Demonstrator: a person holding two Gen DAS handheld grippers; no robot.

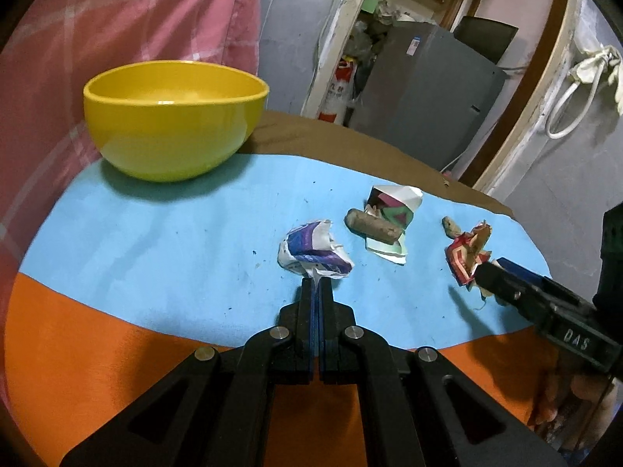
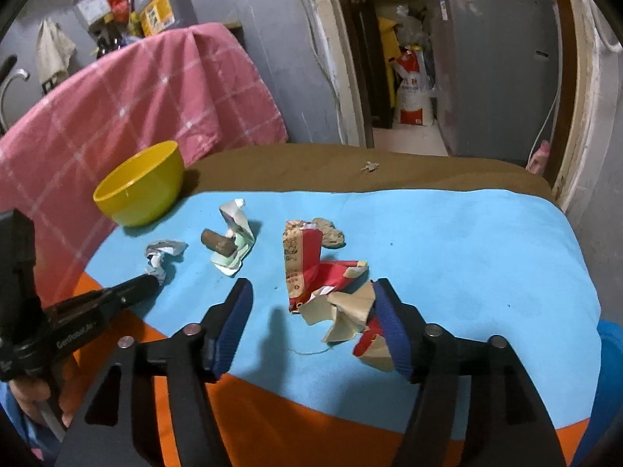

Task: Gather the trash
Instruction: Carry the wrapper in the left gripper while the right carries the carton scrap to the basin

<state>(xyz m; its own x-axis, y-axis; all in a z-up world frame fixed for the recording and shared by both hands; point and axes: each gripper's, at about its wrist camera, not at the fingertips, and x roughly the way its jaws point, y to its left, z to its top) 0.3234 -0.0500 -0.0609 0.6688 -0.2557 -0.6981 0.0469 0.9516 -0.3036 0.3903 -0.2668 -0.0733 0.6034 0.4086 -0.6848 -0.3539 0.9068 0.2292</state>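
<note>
Left gripper point(image 1: 316, 281): its fingers point(image 1: 307, 292) are pressed together, pinching the near edge of the purple-and-white crumpled paper point(image 1: 313, 251), which rests on the blue cloth point(image 1: 175, 241).
Right gripper point(image 2: 311, 292): its fingers point(image 2: 237, 307) are spread wide and hold nothing; the torn red-and-tan wrapper point(image 2: 323, 284) lies between them, its torn end against the right-hand finger.
Purple-and-white crumpled paper: near the middle of the blue cloth, toward its near edge.
Green-and-white paper point(image 1: 393, 210): just behind the purple one, with a brown cylinder point(image 1: 373, 226) lying across it.
Torn red-and-tan wrapper: on the right part of the cloth; a small brown scrap point(image 2: 329, 231) touches its far end.
Yellow bowl point(image 1: 171, 116): upright at the far left corner of the blue cloth, well apart from the 3 pieces of paper; I see nothing inside it.
Bench point(image 2: 296, 167): covered by a brown cloth, with the blue cloth on top and an orange sheet point(image 1: 97, 350) along the near edge.
Pink checked cloth point(image 2: 128, 93): draped behind the bowl at the left edge.
Grey cabinet point(image 2: 494, 62): stands in the doorway beyond the far edge.
</note>
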